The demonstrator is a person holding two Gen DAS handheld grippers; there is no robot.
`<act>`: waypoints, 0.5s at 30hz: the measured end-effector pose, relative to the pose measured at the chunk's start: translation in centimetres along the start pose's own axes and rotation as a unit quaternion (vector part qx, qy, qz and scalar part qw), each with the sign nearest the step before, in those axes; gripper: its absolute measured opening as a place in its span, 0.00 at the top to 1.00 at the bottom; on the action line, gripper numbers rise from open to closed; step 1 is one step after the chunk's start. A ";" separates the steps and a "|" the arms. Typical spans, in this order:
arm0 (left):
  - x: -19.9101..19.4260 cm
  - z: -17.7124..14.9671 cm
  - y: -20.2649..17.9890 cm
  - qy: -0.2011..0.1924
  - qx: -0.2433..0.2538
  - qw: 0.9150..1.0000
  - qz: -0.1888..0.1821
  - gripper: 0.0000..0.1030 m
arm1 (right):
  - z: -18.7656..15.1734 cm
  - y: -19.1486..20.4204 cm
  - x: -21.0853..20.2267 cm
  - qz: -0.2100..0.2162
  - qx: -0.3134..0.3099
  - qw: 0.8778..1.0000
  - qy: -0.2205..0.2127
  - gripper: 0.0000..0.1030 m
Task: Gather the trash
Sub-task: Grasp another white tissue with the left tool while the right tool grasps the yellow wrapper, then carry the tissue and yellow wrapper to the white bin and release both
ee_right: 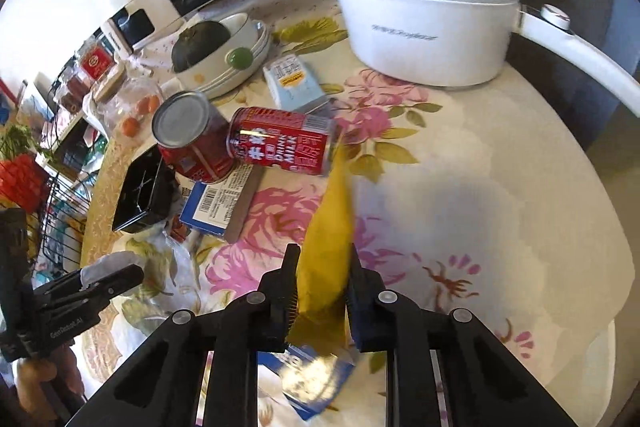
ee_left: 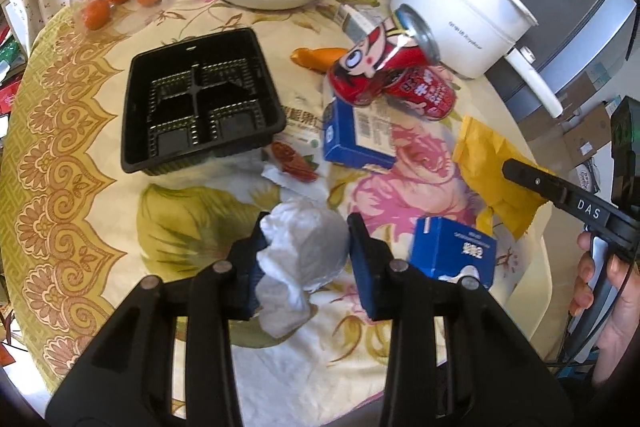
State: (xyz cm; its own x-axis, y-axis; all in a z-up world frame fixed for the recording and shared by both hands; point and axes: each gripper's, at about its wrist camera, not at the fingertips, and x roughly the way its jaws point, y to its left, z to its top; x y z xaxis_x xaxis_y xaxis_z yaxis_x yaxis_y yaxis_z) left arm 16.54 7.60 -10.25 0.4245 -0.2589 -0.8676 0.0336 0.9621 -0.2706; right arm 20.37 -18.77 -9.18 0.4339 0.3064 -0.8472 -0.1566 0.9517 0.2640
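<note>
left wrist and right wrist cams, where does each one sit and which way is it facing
Left wrist: on the left gripper, angled down at the table; its fingers clamp a white tissue; a hand shows at right.
Right wrist: on the right gripper, angled down toward the white pot; its fingers pinch a yellow wrapper.
Shared: red cans, black tray, pot.

A: The tablecloth [ee_left: 80,147] is cream, with pink flowers, green leaves and a tan scroll border at 9 o'clock.

B: And the 2 cans [ee_left: 384,75]?

A: Red, 1 with a cartoon face, 1 with white lettering. At 10 o'clock sits a black tray [ee_left: 200,99].

B: The tissue [ee_left: 300,251]?

A: White, between black fingers [ee_left: 256,251] with blue pads. The wrapper [ee_right: 328,247] is yellow, the pot [ee_right: 424,15] white, the cartons [ee_left: 452,255] blue.
</note>
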 end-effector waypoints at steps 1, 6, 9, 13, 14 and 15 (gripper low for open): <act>-0.1 0.0 -0.2 -0.001 0.002 1.000 -0.002 0.62 | -0.1 -0.3 -0.3 -0.001 0.001 1.000 0.000 0.79; 0.2 -0.2 -1.8 0.002 0.018 1.000 -0.009 0.62 | -0.7 -1.6 -1.3 -0.004 0.006 1.000 0.003 0.80; 0.3 -0.3 -2.6 0.004 0.026 1.000 -0.012 0.62 | -0.9 -2.6 -1.9 -0.008 0.011 1.000 0.003 0.80; 0.2 -0.2 -4.0 0.002 0.037 0.999 -0.024 0.62 | -1.2 -3.8 -3.1 -0.007 0.019 1.000 -0.002 0.80; 0.2 -0.3 -4.3 0.002 0.040 0.999 -0.026 0.62 | -1.3 -4.1 -3.5 -0.007 0.020 1.000 -0.005 0.80; 0.2 -0.3 -4.8 0.001 0.044 0.999 -0.029 0.62 | -1.3 -4.3 -3.9 -0.007 0.020 1.000 -0.009 0.80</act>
State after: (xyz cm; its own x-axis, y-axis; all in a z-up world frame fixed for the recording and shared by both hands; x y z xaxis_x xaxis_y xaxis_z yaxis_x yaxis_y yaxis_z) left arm 16.20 2.89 -9.19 0.4178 -0.3141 -0.8525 0.1372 0.9494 -0.2825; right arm 18.18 -24.12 -7.64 0.4510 0.2925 -0.8432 -0.1145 0.9559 0.2704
